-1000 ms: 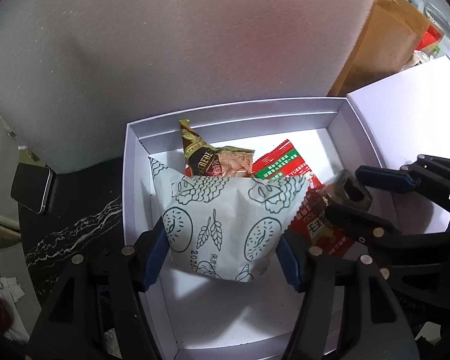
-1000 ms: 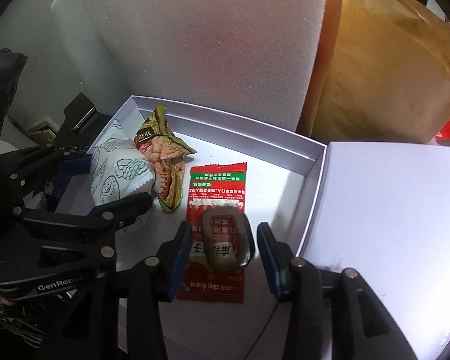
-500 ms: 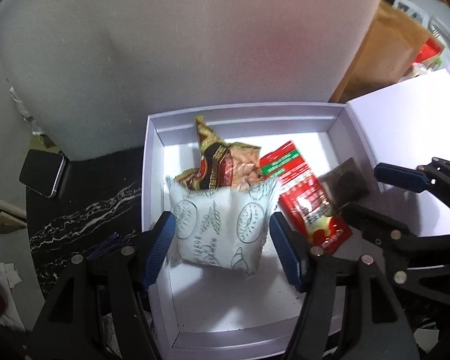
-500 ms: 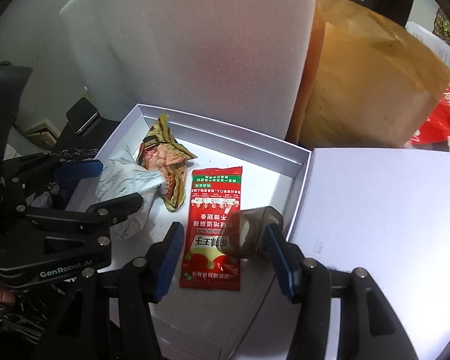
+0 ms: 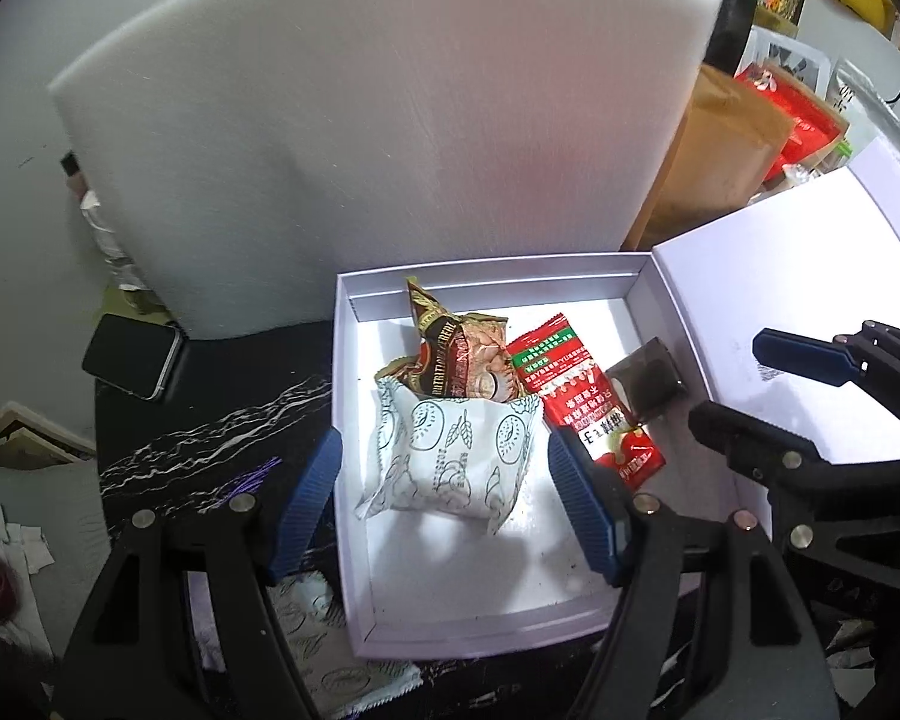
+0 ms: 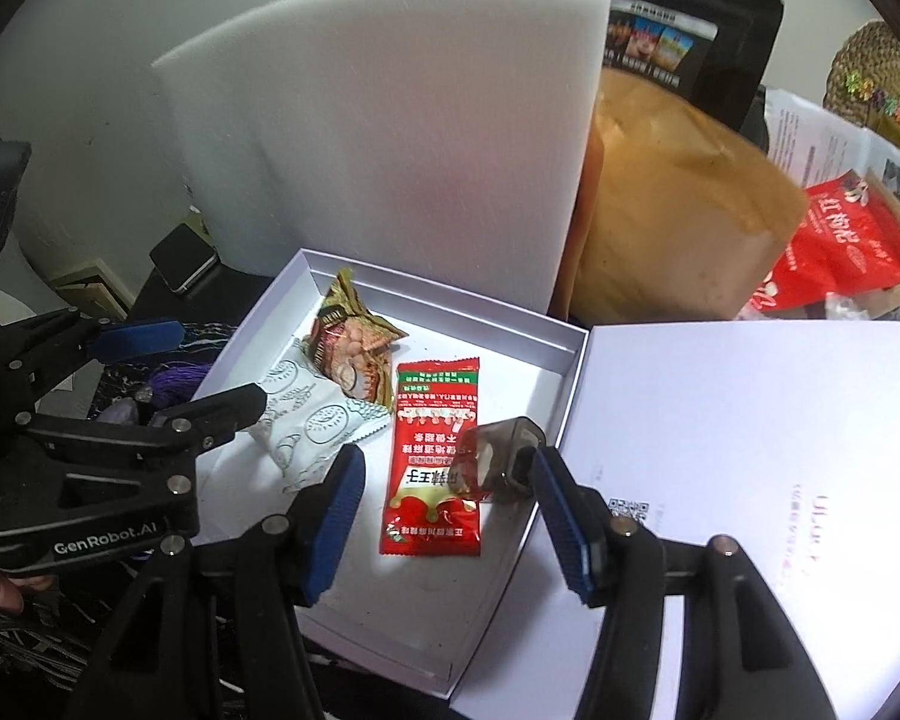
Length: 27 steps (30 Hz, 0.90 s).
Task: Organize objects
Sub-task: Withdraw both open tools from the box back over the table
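Note:
An open white box (image 5: 343,420) (image 6: 450,309) holds a white patterned packet (image 5: 450,456) (image 6: 312,420), a brown-gold snack packet (image 5: 456,354) (image 6: 354,342), a red sachet (image 5: 576,396) (image 6: 435,456) and a small dark translucent case (image 5: 645,384) (image 6: 501,459). My left gripper (image 5: 444,507) (image 6: 222,363) hovers above the white packet, its jaws opening and clear of it. My right gripper (image 6: 450,516) (image 5: 726,377) hangs over the red sachet, its jaws opening. The case lies by the box's right wall, close to the right fingertip and not pinched.
The box's white lid (image 5: 780,276) (image 6: 750,450) lies open to the right. A white foam block (image 5: 390,150) stands behind the box, a brown paper bag (image 6: 678,210) beside it. A phone (image 5: 132,363) lies on the black marbled table (image 5: 210,420). Another patterned packet (image 5: 330,660) lies outside the box.
Both grippers have risen and pulled back from the box. The left one let go of the white packet. The right one released the dark case, which now rests on the sachet's edge.

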Available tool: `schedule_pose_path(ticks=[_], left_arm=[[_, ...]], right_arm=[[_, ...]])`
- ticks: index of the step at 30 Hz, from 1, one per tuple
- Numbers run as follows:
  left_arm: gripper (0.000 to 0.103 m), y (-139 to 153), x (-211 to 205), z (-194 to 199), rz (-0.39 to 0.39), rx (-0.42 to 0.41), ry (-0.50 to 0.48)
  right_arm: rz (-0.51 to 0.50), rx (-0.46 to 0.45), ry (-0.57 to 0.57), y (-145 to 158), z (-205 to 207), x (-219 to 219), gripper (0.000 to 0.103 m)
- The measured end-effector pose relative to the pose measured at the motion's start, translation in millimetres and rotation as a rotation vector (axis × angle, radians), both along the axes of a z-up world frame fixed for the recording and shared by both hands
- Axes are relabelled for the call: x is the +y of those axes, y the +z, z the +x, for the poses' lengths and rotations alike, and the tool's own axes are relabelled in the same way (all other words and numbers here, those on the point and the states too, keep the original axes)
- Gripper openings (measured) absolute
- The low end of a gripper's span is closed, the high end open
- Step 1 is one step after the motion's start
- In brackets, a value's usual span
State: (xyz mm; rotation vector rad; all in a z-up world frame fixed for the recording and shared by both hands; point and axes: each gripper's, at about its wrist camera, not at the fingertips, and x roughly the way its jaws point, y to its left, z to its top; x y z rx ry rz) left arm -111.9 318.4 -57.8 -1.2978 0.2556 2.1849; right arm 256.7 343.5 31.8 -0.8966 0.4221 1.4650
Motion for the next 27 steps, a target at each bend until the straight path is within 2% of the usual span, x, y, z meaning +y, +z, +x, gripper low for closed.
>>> schedule_pose_path(ticks=[16, 27], left_arm=[[0.07, 53.3, -61.1, 41.6, 0.055, 0.041, 0.079], [0.07, 64.0, -119.2, 77.0, 0.077, 0.037, 0.162]], right_arm=[[0.085, -0.02, 0.073, 31.9, -41.4, -46.3, 0.059], [0.096, -0.025, 0.142, 31.1, -77.4, -80.7, 0.059]])
